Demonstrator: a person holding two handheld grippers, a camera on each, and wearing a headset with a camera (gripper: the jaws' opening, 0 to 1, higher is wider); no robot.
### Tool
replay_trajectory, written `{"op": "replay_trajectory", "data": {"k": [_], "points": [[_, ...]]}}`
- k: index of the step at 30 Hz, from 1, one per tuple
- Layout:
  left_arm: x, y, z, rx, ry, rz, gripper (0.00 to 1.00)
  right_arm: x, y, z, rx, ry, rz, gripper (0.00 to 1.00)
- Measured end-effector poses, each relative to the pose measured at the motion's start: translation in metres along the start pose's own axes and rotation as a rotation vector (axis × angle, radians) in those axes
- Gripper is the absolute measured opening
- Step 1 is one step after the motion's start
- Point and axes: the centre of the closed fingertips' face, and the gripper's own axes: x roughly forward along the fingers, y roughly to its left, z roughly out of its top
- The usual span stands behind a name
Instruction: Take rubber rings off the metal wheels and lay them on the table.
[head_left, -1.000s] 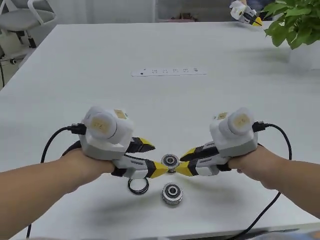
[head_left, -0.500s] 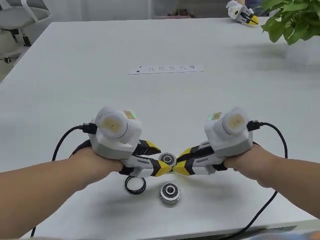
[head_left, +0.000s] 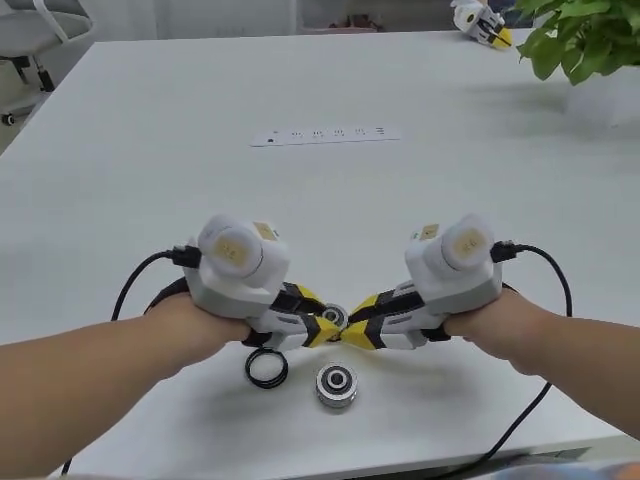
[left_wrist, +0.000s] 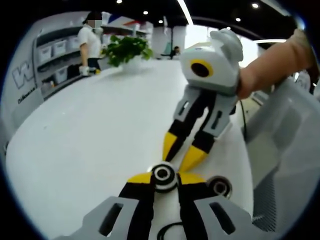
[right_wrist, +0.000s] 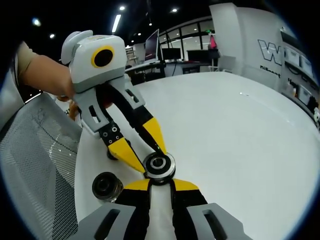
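Left gripper (head_left: 323, 329) fingers clamped on a small silver metal wheel (left_wrist: 163, 175), near centre of the white surface (head_left: 300, 200). Right gripper (head_left: 350, 331) fingers narrowly apart against it (grip not confirmable). Loose black rubber ring (head_left: 249, 368) lies near-left.

White table (head_left: 150, 120) w/ rubber ring (head_left: 267, 368), metal wheel (head_left: 336, 385), pwr strip (head_left: 326, 135).

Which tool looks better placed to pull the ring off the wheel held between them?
Right, probably. The left tool has the wheel seated between its jaws, steadying it; the tips of the right tool meet close together at the wheel's rim, suited to pinching.
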Motion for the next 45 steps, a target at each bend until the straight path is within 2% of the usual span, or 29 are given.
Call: {"op": "replay_trajectory", "data": {"k": [5,13,20,24,28,34,36,45], "points": [[0.001,0.004,0.0,-0.012,0.004,0.026,0.14,-0.001,0.001,-0.001,0.008,0.002,0.0,0.09],[0.001,0.004,0.0,-0.016,-0.004,0.044,0.14,-0.002,0.0,-0.001,0.033,-0.002,-0.011,0.06],[0.001,0.005,-0.001,-0.02,-0.008,0.056,0.13,-0.003,0.0,-0.002,0.089,-0.011,-0.015,0.0],[0.001,0.004,-0.001,-0.02,-0.008,0.058,0.13,-0.003,-0.002,-0.002,0.177,-0.028,-0.016,0.0],[0.001,0.004,-0.001,-0.018,-0.008,0.065,0.13,-0.005,-0.002,-0.002,0.328,-0.061,0.002,0.0],[0.0,0.003,-0.001,-0.019,-0.008,0.068,0.13,-0.009,-0.007,-0.001,0.426,-0.114,0.002,0.0],[0.0,0.002,-0.001,-0.018,-0.005,0.069,0.13,-0.012,-0.011,0.003,0.456,-0.141,-0.005,0.0],[0.0,0.0,-0.002,-0.026,0.008,0.085,0.13,-0.013,-0.008,0.008,0.496,-0.174,0.015,0.0]]}}
